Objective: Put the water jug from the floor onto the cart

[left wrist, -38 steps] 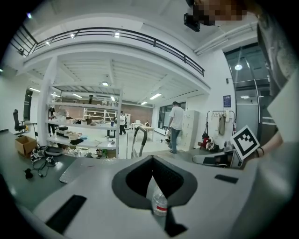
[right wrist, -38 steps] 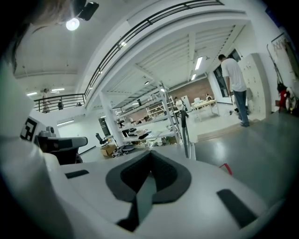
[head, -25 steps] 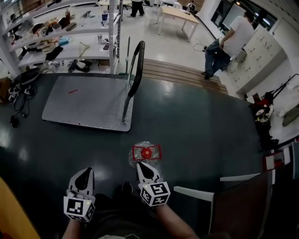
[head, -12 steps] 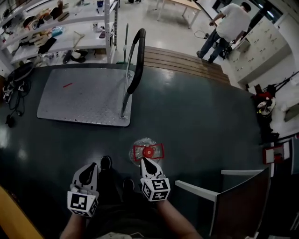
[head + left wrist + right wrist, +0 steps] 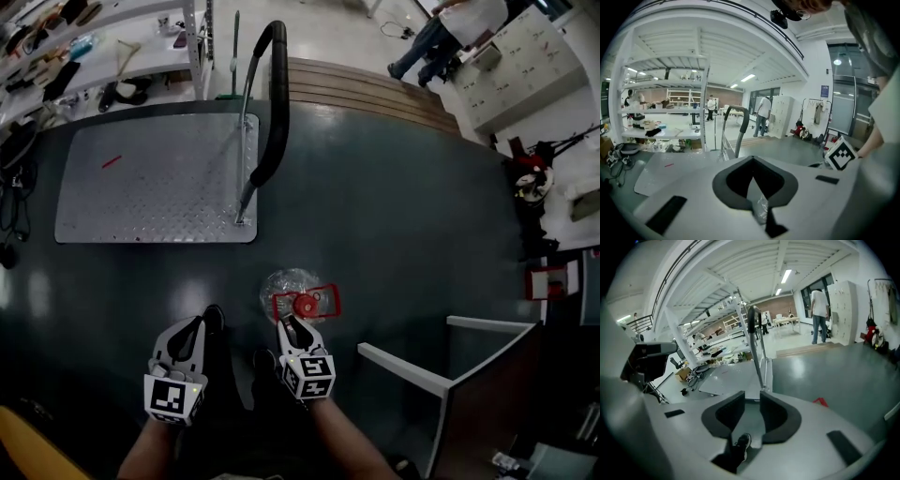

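Observation:
The water jug (image 5: 289, 283) stands upright on the dark floor, clear, with a red cap and red carry handle (image 5: 306, 303). My right gripper (image 5: 287, 325) hovers just short of it on the near side. Its jaws have just been opening and are apart, with only floor and a shoe showing between them (image 5: 752, 399). A red corner of the jug's handle (image 5: 820, 402) peeks past the right jaw. My left gripper (image 5: 191, 330) is lower left of the jug, shut and empty (image 5: 752, 160). The cart (image 5: 150, 178), a grey tread-plate platform with a black push handle (image 5: 274, 103), lies beyond the jug.
A white-framed panel (image 5: 441, 375) stands to the right of my right arm. Shelving with clutter (image 5: 94, 37) and cables (image 5: 9, 216) lie at the far left. Wooden steps (image 5: 356, 89) and a person (image 5: 441, 23) are beyond the cart. My shoe (image 5: 214, 319) is beside the left gripper.
Both grippers have sunk towards the floor and the view has closed in on the jug and cart. The right jaws have parted. The jug has not moved.

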A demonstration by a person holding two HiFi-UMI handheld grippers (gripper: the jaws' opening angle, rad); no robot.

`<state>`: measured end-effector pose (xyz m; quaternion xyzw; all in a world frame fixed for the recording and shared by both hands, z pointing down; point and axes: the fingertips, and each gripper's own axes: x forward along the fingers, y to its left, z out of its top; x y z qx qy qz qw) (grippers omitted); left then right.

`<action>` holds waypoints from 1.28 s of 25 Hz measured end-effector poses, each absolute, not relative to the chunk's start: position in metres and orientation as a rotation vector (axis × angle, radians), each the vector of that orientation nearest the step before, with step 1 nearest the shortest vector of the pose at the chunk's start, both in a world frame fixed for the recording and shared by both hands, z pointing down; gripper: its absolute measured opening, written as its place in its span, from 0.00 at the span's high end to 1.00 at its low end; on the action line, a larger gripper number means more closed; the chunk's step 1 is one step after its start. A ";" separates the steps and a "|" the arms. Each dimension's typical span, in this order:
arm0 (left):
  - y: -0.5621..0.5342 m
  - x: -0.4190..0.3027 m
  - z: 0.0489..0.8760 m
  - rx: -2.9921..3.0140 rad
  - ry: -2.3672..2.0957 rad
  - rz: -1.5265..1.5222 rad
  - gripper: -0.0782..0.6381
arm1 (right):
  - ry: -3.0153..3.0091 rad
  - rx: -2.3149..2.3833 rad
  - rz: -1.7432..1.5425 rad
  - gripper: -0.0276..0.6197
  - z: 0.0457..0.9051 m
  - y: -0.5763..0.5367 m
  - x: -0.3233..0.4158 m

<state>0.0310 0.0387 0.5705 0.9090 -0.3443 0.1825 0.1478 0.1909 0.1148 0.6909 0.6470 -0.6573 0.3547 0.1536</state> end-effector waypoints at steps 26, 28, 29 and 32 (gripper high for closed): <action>0.002 0.042 0.691 2.525 -0.769 0.734 0.88 | -1.560 1.489 1.360 0.77 0.889 0.112 0.180; 0.004 0.041 0.690 2.513 -0.769 0.727 0.88 | -1.526 1.477 1.360 0.91 0.887 0.110 0.185; 0.004 0.041 0.689 2.509 -0.771 0.725 0.88 | -1.513 1.470 1.365 0.92 0.886 0.110 0.187; 0.003 0.038 0.688 2.510 -0.766 0.735 0.88 | -1.523 1.471 1.409 0.92 0.882 0.109 0.189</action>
